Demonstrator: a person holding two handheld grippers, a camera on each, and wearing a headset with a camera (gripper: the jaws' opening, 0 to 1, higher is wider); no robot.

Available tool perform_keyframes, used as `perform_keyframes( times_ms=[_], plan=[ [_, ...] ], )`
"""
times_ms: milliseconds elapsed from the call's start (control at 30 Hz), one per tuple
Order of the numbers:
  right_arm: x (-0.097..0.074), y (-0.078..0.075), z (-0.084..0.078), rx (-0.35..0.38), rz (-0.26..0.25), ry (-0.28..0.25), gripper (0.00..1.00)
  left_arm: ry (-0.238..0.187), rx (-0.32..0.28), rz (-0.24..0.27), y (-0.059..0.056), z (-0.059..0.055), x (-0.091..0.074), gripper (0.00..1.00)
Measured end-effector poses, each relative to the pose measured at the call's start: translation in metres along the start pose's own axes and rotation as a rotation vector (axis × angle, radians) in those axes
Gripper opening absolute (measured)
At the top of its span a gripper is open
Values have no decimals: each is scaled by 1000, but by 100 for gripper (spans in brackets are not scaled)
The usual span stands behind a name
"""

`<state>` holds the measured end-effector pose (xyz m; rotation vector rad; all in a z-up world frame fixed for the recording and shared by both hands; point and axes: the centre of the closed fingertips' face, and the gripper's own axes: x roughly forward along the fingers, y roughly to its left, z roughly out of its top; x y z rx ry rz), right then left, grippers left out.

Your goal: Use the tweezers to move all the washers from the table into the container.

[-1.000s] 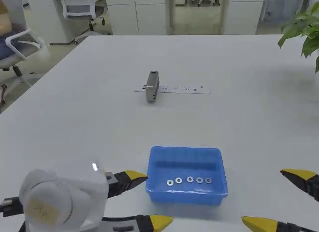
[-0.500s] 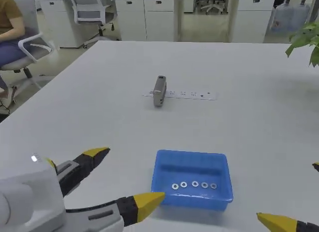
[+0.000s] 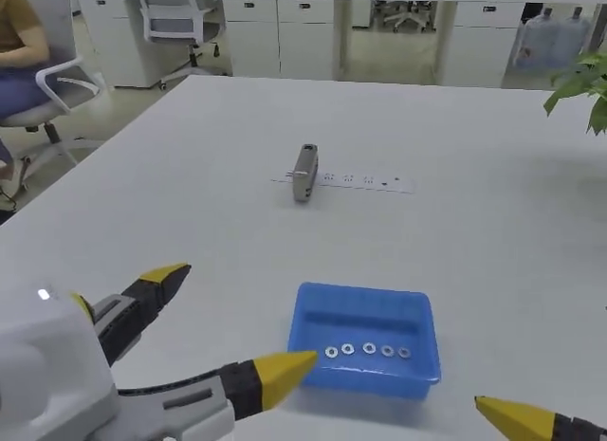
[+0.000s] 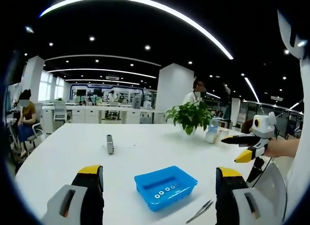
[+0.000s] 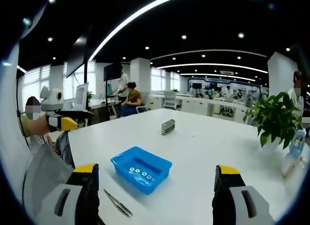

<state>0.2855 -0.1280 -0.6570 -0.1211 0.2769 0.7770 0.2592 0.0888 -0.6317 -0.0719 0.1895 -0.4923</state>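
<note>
The blue container (image 3: 365,313) sits on the white tabletop (image 3: 474,223) close in front of the person. Five washers (image 3: 367,349) lie in a neat row on its floor, toward the near wall. No washer can be made out loose on the tabletop in the head view or in either gripper view, though something that small could be missed in the fisheye pictures.

The tweezers (image 4: 199,211) lie flat on the tabletop just beside the container, on the person's side of it. Nothing is touching them.

The left claw (image 3: 237,318) hangs above the tabletop to the left of the container, its yellow-tipped jaws spread wide with nothing between them. The right claw (image 5: 157,170) is likewise spread apart and empty. One of its yellow tips shows at the lower right of the head view, clear of the container.

Farther back, well apart from the work, a small grey metal block (image 3: 304,173) stands at the end of a flat white strip (image 3: 365,181).

Judged from how things lie, the moving looks finished, or very nearly so — the washers are gathered in the container and the tweezers are set down. What may remain is only a check of the tabletop for a stray washer — the pictures do not settle that.
</note>
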Motion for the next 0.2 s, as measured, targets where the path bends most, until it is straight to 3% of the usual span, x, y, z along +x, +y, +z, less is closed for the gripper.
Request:
perform_keyframes(
  times_ms=[200],
  plan=[
    [-1, -5, -5, 17, -18, 16, 99, -12, -1, 6, 1, 3, -2, 99]
  ],
)
